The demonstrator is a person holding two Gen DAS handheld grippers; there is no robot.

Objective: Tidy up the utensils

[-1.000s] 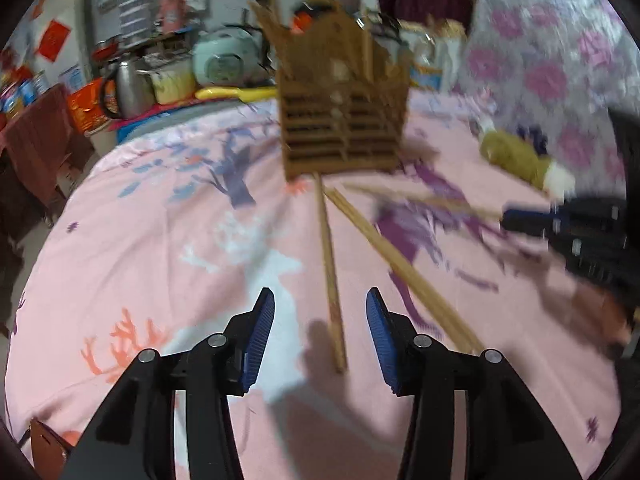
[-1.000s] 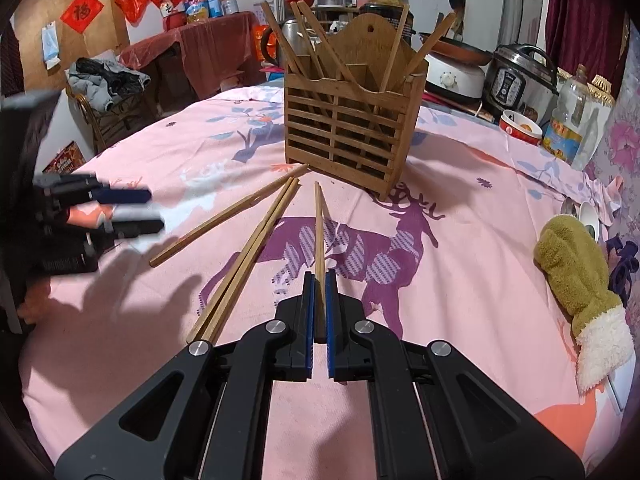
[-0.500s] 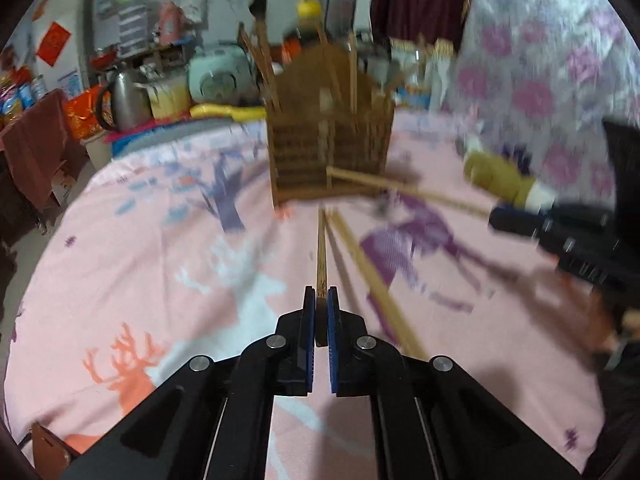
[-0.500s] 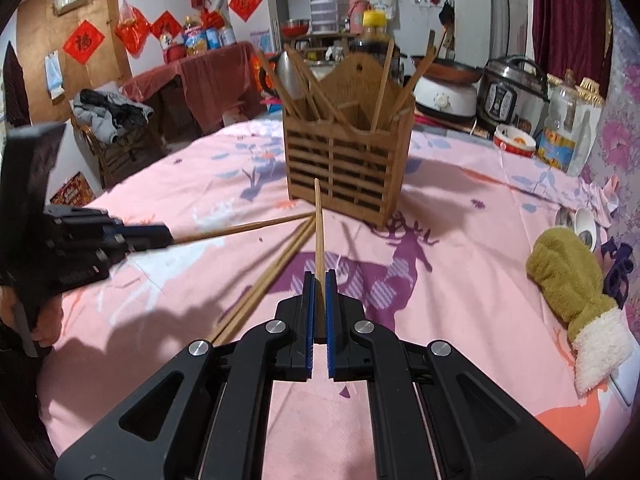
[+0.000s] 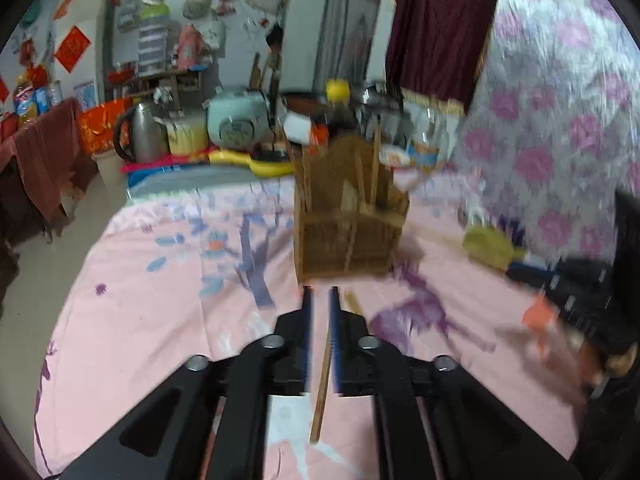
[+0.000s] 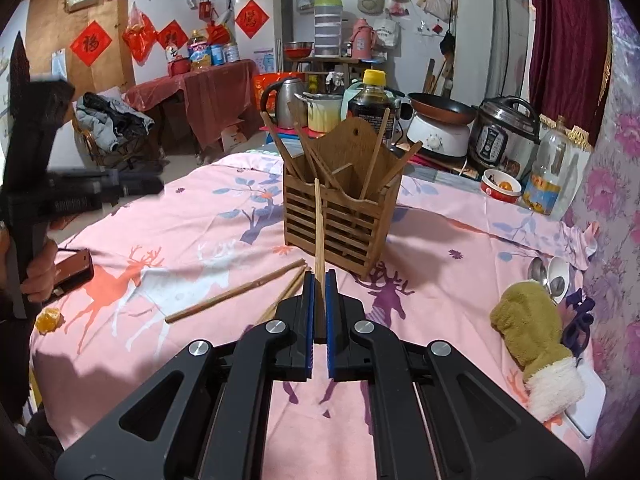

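A slatted wooden utensil holder with several chopsticks in it stands mid-table; it also shows blurred in the left wrist view. My right gripper is shut on a chopstick that points up toward the holder's front. My left gripper is shut on another chopstick, raised near the holder; this view is motion-blurred. From the right wrist view the left gripper is at far left, lifted above the table. Loose chopsticks lie on the pink cloth.
An olive mitten and spoons lie at right. A phone and an orange piece lie at left. A bottle, kettle, cookers and a bowl crowd the back edge.
My left gripper closed on a chopstick from the table and lifted it toward the holder. My right gripper raised its chopstick, tilting it up toward the holder.
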